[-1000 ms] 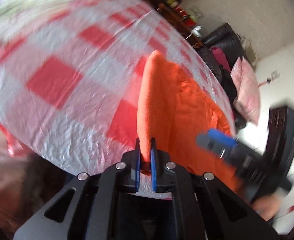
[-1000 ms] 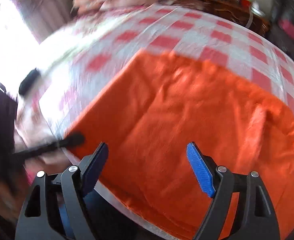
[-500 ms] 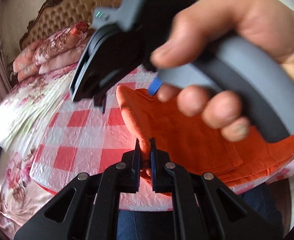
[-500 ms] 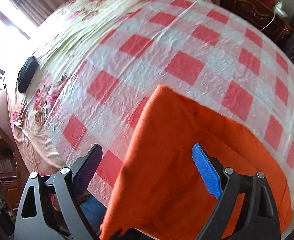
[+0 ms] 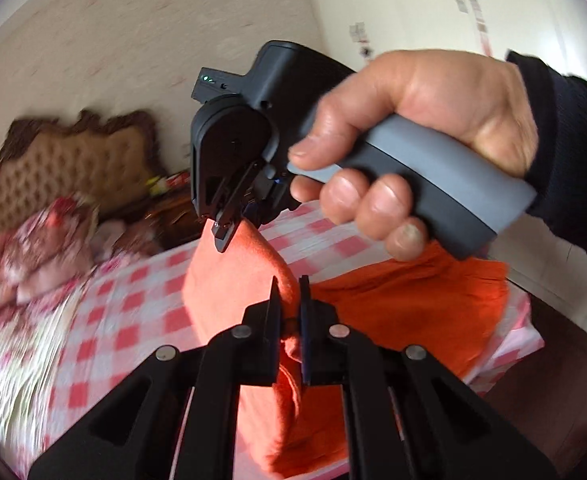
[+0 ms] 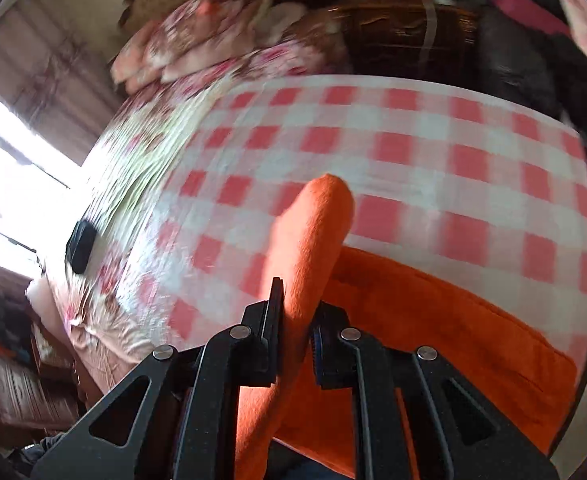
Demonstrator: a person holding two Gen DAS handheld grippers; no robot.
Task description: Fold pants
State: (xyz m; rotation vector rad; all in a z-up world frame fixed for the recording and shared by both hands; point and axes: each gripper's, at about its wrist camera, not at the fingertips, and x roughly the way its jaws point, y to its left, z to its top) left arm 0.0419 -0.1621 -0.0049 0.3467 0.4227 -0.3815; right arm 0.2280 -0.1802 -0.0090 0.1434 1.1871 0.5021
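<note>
The bright orange fleece pants (image 5: 409, 300) lie across the near edge of a bed covered by a red-and-white checked plastic sheet (image 6: 413, 152), with part of the fabric lifted clear of it.

Left gripper (image 5: 289, 312): clenched on an edge of the orange fabric, which bunches between the two black fingers and hangs down below them.

Right gripper (image 6: 295, 320): its jaws are closing, with a raised fold of the same pants between them; the pads press on the cloth, and the fold stands up beyond the fingertips in a rounded peak. In the left wrist view this gripper (image 5: 233, 228) appears from outside, held by a hand (image 5: 413, 136) in a dark sleeve (image 5: 569, 152), its fingertips pinching the upper corner of the lifted fabric.

The remainder of the pants rests flat on the checked sheet, towards the bed's near right corner.

Beyond the sheet: a floral quilt (image 6: 133, 160), stacked floral pillows (image 6: 197, 40), a tufted brown headboard (image 5: 69, 160). A small black object (image 6: 80, 246) lies on the quilt; its identity cannot be determined.
</note>
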